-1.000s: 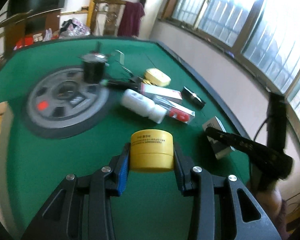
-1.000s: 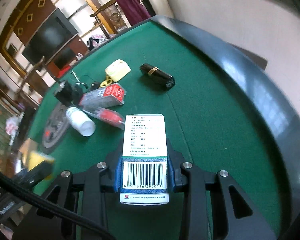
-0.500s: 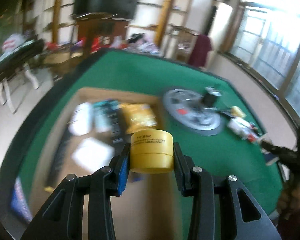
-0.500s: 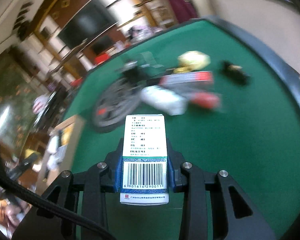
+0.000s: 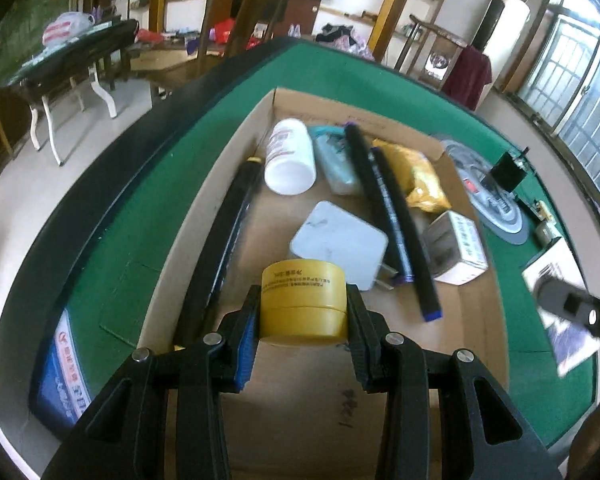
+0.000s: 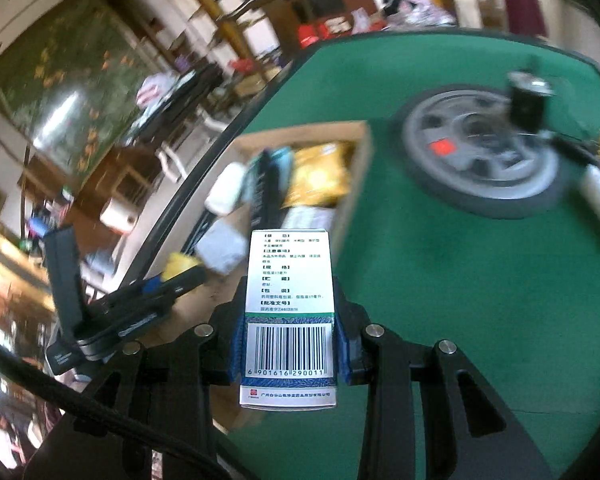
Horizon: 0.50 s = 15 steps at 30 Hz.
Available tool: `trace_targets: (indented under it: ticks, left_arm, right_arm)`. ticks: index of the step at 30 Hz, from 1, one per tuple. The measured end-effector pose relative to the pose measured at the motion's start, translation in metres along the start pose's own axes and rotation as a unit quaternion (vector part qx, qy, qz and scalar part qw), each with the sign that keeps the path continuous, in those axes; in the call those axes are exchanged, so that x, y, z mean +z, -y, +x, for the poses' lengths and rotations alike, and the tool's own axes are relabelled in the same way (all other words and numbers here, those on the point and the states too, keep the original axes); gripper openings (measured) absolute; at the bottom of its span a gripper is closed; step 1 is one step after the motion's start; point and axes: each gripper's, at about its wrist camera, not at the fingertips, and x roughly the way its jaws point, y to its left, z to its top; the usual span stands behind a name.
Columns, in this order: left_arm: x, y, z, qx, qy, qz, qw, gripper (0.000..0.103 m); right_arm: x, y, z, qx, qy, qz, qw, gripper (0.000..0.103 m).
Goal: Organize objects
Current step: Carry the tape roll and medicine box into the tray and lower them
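The left tool [image 5: 303, 312], clamped on the yellow jar [image 5: 303, 304], hangs directly over the cardboard box [image 5: 204, 184]. The right tool [image 6: 288, 340], gripping the medicine carton [image 6: 288, 312], has that box ahead-left.

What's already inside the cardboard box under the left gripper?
In the cardboard box: a white bottle, teal packet, two black markers, yellow pouch, white charger, small carton and long black case. The yellow jar hides the floor beneath it.

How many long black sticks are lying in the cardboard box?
3: one long black stick along the cardboard box's left wall, two crossing the middle, and, beside the yellow packet. More may be hidden.
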Motion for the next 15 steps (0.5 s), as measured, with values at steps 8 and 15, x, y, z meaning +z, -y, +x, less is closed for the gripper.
trace_targets:
  ticks: [8,15]
  left_arm:
    - [0.011,-0.007,0.004,0.0,0.0,-0.01,1.0,0.035]
    - [0.004,-0.024,-0.028,-0.045,0.04,-0.041,0.9973,0.041]
  right_arm:
    - [0.002,-0.042,0.048,-0.017,-0.039,-0.045,0.998,0.032]
    - [-0.003,-0.051,0.074,-0.031,-0.069,-0.057,0.996,0.032]
